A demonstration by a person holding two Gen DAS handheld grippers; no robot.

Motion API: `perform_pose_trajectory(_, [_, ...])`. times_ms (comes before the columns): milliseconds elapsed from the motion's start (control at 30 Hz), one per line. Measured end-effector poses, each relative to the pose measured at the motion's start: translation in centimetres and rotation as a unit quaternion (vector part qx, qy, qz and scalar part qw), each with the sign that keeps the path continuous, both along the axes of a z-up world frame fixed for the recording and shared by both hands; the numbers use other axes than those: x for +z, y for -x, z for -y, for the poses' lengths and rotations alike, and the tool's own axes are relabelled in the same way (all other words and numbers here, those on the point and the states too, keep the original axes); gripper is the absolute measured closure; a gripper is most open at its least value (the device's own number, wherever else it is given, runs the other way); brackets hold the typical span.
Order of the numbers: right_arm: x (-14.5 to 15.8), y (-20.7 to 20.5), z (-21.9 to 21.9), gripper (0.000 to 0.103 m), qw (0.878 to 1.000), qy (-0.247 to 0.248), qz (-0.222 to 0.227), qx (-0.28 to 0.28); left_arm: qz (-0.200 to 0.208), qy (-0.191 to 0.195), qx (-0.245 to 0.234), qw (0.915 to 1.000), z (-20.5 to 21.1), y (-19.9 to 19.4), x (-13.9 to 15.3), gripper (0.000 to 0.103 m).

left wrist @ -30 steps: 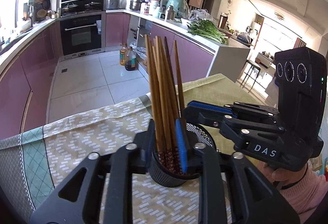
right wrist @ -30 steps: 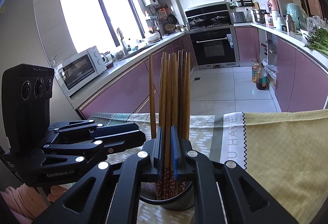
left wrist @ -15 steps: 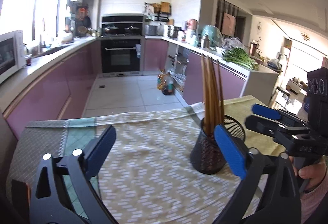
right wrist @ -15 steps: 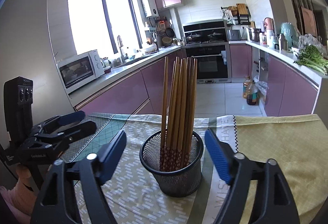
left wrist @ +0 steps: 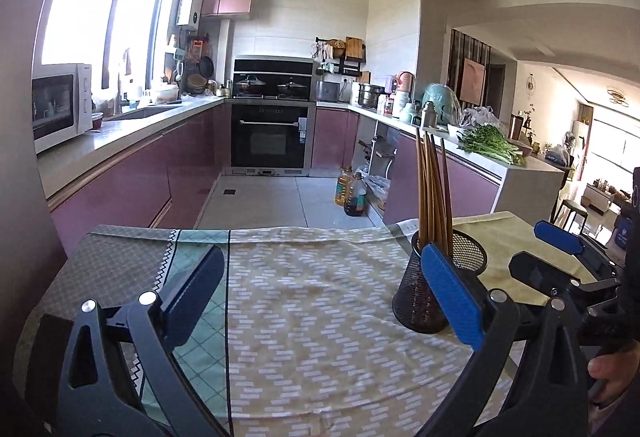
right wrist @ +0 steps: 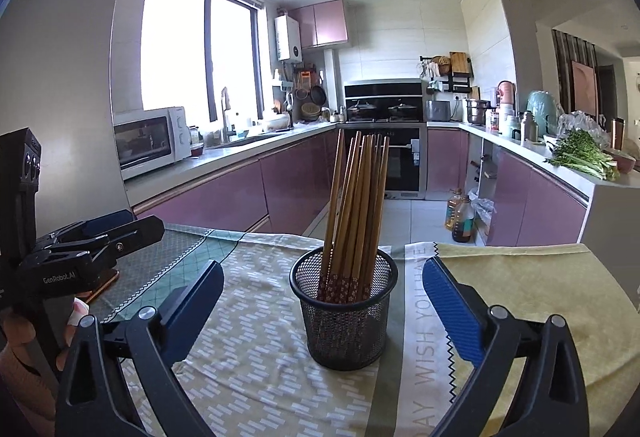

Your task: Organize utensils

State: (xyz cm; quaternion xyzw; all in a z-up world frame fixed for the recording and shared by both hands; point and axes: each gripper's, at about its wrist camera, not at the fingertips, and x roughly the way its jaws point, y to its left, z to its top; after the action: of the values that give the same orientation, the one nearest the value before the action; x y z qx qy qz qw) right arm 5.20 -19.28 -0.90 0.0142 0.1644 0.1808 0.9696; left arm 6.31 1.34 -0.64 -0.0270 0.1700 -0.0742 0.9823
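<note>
Both grippers have pulled back from the cup since a second ago, when the left gripper was clamped on the cup and the right one pinched the chopsticks. Now the left gripper [left wrist: 324, 297] is spread wide with nothing between its fingers. The right gripper [right wrist: 324, 305] is spread wide too and holds nothing. The black mesh cup [right wrist: 344, 311] stands upright on the tablecloth [right wrist: 248, 349], on the strip with small white dashes. The brown chopsticks [right wrist: 358, 205] stand in a bunch inside the cup and lean a little toward 1 o'clock in the right wrist view. In that view the cup sits at 12 o'clock, right in the middle of the gap between the two fingers, not touching either one. In the left wrist view the cup [left wrist: 424, 297] is off at 2 o'clock, partly behind the blue pad of the right-hand finger [left wrist: 450, 297], so I cannot tell if they touch. The right gripper [left wrist: 560, 261] shows past the cup at 3 o'clock. The left gripper [right wrist: 100, 241] shows at 9 o'clock in the right wrist view, well apart from the cup. The far edge of the table is just behind the cup, with the kitchen floor [left wrist: 272, 197] beyond it. The cloth to the left of the cup is open and flat.
</note>
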Motion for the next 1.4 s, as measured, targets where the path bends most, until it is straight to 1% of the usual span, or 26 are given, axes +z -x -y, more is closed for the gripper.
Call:
perform_pose_trajectory(167, [-0.1,1.3,0.1,0.007,1.000,0.002,0.015,-0.019,0.018,0.002,0.007,0.9998,0.1,1.3,-0.2,0.006])
perform_pose_trajectory(300, [0.0,2.3,0.0,0.007,0.999,0.008,0.031,-0.029,0.032,-0.009,0.023,0.9992,0.2,2.1,-0.3,0.006])
perform_pose_trajectory(600, [0.0,3.1,-0.6,0.007,0.998,0.014,0.048,-0.036,0.047,-0.030,0.037,0.9977,0.4,3.3,-0.4,0.006])
perform_pose_trajectory(933, [-0.2,3.4,-0.8,0.007,0.998,0.016,0.051,-0.039,0.060,-0.035,0.046,0.9965,0.5,4.1,-0.3,0.006])
perform_pose_trajectory(1233, [-0.3,3.1,-0.8,0.007,0.998,0.015,0.049,-0.040,0.066,-0.046,0.049,0.9955,1.0,4.4,-0.3,0.006])
perform_pose_trajectory(1400, [-0.4,3.1,-0.7,0.007,0.998,0.014,0.048,-0.040,0.066,-0.046,0.050,0.9955,1.0,4.5,-0.3,0.006])
